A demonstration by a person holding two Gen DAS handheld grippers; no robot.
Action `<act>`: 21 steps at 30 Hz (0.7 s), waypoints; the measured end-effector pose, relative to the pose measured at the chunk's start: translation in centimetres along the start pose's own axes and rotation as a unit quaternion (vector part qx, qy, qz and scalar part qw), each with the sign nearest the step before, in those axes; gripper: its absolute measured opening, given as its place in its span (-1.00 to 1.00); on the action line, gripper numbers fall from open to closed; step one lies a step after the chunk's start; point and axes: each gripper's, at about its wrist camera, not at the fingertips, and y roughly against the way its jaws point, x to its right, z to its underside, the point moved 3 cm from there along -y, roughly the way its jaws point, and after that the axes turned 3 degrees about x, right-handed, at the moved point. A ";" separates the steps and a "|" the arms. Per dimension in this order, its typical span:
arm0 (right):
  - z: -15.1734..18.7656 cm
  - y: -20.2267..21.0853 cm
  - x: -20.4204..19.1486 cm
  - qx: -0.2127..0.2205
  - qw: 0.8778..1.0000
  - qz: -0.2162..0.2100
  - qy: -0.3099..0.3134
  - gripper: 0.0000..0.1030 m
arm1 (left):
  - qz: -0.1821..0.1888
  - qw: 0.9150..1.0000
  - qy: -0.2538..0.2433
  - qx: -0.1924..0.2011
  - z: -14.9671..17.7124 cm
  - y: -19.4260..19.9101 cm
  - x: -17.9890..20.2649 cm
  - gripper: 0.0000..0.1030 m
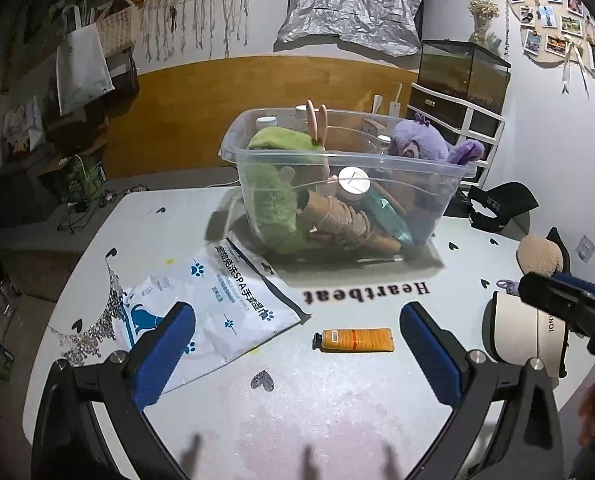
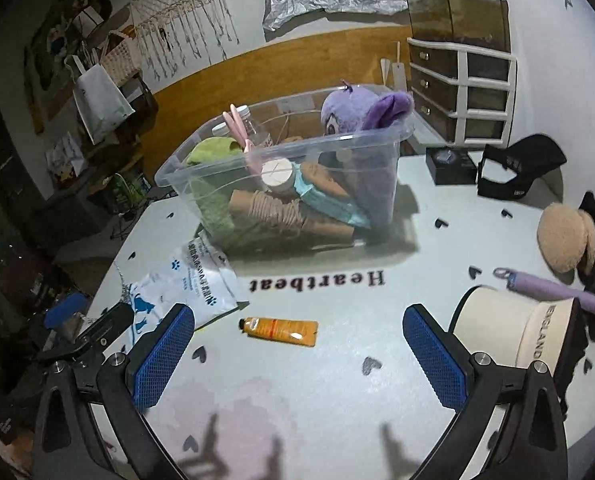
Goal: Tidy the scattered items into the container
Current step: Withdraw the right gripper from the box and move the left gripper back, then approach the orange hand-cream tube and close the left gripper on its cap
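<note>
A clear plastic bin (image 1: 349,160) (image 2: 281,148) stands mid-table, holding a green plush (image 1: 277,200), a purple plush (image 1: 421,140) (image 2: 357,112), cardboard tubes and bottles. An orange tube (image 1: 355,339) (image 2: 281,330) lies on the table in front of it, between both grippers' fingers. A white pet-wipe pouch (image 1: 217,308) (image 2: 193,280) lies to the left. A white cap (image 1: 521,332) (image 2: 513,328) and a beige plush (image 1: 539,256) (image 2: 565,240) sit to the right. My left gripper (image 1: 297,328) is open and empty. My right gripper (image 2: 297,332) is open and empty; it shows at the left wrist view's right edge (image 1: 569,304).
A black cap (image 1: 501,204) (image 2: 517,172) and a black box (image 2: 451,166) lie at the back right. A silver necklace (image 1: 101,320) lies near the table's left edge. A purple strap (image 2: 553,288) lies across the white cap. White drawers (image 2: 461,88) stand behind the table.
</note>
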 end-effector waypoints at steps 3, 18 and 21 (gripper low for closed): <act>0.3 -0.2 0.1 -0.009 1.000 0.000 -0.015 1.00 | 0.003 1.000 -0.002 -0.002 0.1 0.2 -0.1 0.99; 1.8 -1.5 0.5 -0.060 0.996 0.055 -0.046 -0.02 | 0.076 0.995 -0.054 -0.042 1.2 -4.7 -0.9 0.77; 2.3 -1.6 0.6 -0.064 0.994 0.071 -0.044 -0.19 | 0.093 0.991 -0.069 -0.065 2.1 -6.9 -0.8 0.56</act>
